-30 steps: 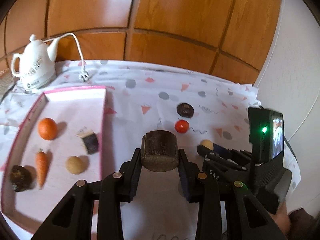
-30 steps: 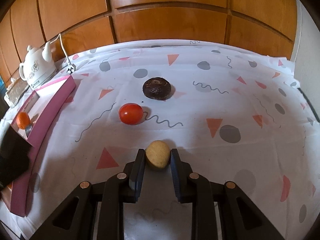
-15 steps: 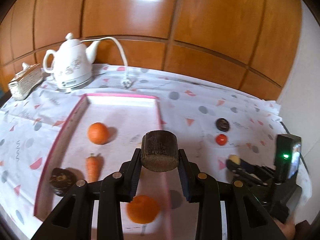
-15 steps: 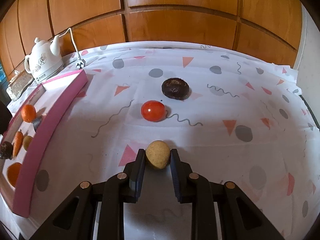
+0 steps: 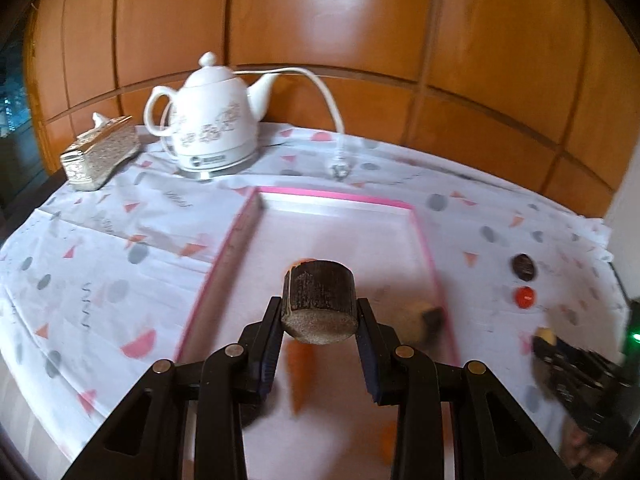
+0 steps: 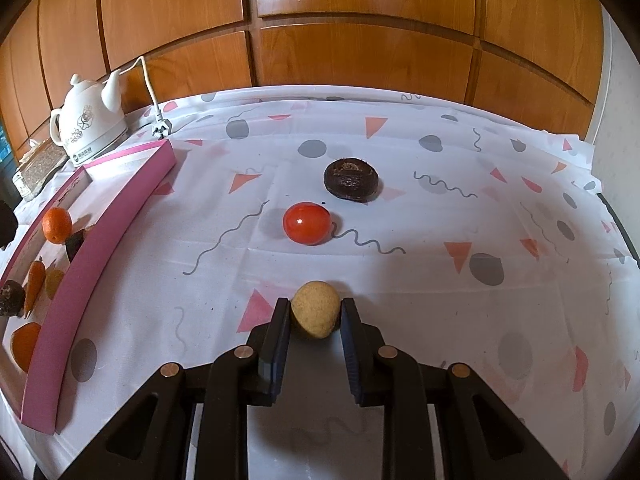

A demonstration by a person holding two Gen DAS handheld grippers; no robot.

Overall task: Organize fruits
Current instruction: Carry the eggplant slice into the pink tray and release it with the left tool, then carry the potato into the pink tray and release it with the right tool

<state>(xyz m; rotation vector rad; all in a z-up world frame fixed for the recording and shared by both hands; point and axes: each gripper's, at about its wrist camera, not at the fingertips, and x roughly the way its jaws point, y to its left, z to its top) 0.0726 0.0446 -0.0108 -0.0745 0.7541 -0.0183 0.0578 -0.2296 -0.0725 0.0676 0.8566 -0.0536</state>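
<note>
Left wrist view shows the left gripper [image 5: 320, 316] clenched on a dark cylindrical piece [image 5: 319, 302], held above the pink tray [image 5: 332, 196]. If it releases from this height, the round piece may roll against the fruits already in the tray; they are blurred here. A tissue box [image 5: 100, 152] and a white kettle [image 5: 212, 128] stand behind the tray, well apart. In the right wrist view, the right gripper [image 6: 316, 316] is grasping a small tan fruit [image 6: 315, 309] low over the counter [image 6: 440, 320]. A tomato [image 6: 307, 224] and a dark round fruit [image 6: 351, 180] lie ahead, not yet sorted. The tray's pink wall [image 6: 100, 240] stands between them and the tray's inside.
</note>
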